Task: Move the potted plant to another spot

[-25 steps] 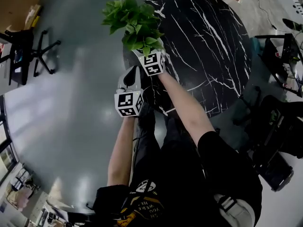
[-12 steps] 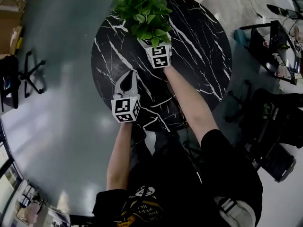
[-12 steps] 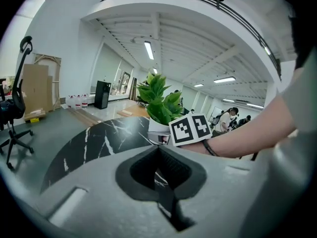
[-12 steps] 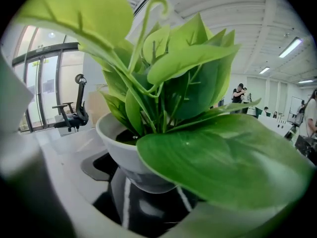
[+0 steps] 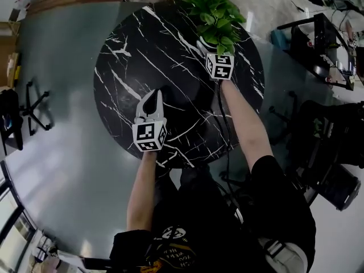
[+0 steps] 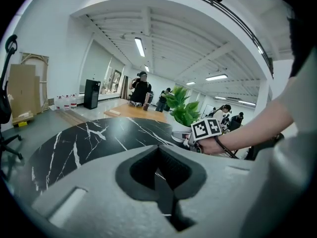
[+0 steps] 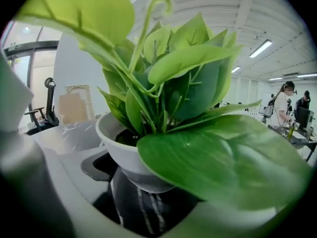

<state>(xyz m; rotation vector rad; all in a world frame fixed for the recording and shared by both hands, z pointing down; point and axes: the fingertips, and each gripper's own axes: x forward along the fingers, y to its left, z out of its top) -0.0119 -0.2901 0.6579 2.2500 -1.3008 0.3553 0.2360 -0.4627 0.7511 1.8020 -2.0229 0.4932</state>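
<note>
Both grippers were over the marble table (image 5: 142,56). R gripper (image 5: 209,49) clamped the potted plant (image 5: 215,10) by its white pot near the far-right edge, prob. just off the top. Next: lower level, then release. L gripper (image 5: 152,95) hung empty, jaws together.

counter (image 5: 142,56): bare across left and middle (open passage)
potted plant (image 5: 215,13): blocks far right rim
office chair (image 5: 34,107): on floor left, well apart
</note>
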